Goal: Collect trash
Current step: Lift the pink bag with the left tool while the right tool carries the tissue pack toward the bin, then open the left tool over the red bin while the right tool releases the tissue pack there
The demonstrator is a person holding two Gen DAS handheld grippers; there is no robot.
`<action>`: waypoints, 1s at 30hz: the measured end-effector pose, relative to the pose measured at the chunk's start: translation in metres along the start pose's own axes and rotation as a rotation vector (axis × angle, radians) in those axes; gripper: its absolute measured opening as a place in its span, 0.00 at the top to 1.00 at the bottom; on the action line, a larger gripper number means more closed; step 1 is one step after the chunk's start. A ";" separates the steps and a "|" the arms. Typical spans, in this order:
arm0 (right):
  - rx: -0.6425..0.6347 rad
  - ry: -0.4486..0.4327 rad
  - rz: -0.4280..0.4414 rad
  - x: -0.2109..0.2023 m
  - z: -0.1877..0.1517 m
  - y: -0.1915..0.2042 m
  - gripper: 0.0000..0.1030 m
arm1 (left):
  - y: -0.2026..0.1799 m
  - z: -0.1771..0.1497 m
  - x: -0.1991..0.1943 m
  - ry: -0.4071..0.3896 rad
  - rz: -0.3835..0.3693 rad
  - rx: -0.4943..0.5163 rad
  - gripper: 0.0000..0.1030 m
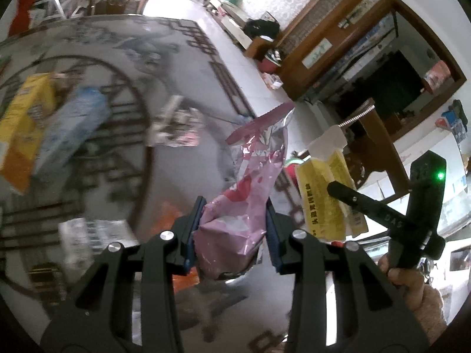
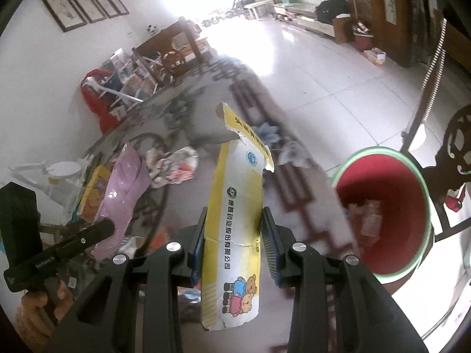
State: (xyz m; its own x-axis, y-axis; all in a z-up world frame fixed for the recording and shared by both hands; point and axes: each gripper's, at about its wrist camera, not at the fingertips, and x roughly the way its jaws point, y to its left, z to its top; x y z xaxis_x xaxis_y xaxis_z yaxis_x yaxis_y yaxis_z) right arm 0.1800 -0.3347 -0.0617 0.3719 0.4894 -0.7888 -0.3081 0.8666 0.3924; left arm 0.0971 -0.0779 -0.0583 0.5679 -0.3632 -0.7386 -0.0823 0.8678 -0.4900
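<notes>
My left gripper [image 1: 234,229] is shut on a pink foil snack bag [image 1: 247,194] and holds it above the grey patterned table [image 1: 123,58]. My right gripper [image 2: 234,241] is shut on a yellow and white medicine box [image 2: 235,229], its torn flap up. The box also shows in the left wrist view [image 1: 326,194], right of the bag. The pink bag shows in the right wrist view [image 2: 123,188] at the left. A red bin with a green rim [image 2: 385,211] stands to the right of the right gripper, some trash inside.
On the table lie a yellow box [image 1: 23,126], a blue and white pack [image 1: 70,129], a crumpled printed wrapper [image 1: 176,129] and a white printed pack [image 1: 91,235]. A dark wooden chair [image 2: 453,158] stands beside the bin. Wooden cabinets [image 1: 353,58] line the far wall.
</notes>
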 end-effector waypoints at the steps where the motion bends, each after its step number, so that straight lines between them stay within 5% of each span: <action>1: 0.006 -0.001 -0.004 -0.002 0.002 -0.009 0.68 | -0.010 0.001 0.007 0.006 -0.007 0.009 0.65; 16: 0.181 -0.033 -0.078 -0.037 0.008 -0.144 0.68 | -0.138 0.014 0.119 0.131 -0.100 0.152 0.65; 26: 0.216 -0.058 -0.118 -0.051 0.013 -0.184 0.68 | -0.192 0.020 0.159 0.170 -0.118 0.249 0.65; 28: 0.218 -0.069 -0.117 -0.052 0.016 -0.188 0.64 | -0.196 0.021 0.163 0.163 -0.103 0.256 0.52; 30: 0.234 -0.081 -0.134 -0.053 0.018 -0.193 0.45 | -0.193 0.024 0.165 0.156 -0.103 0.236 0.40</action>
State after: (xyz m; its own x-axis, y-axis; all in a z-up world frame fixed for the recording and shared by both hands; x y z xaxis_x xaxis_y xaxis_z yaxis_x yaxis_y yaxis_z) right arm 0.2354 -0.5262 -0.0873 0.4672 0.3666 -0.8046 -0.0439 0.9185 0.3930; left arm 0.2261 -0.2970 -0.0742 0.4295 -0.4854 -0.7615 0.1725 0.8718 -0.4584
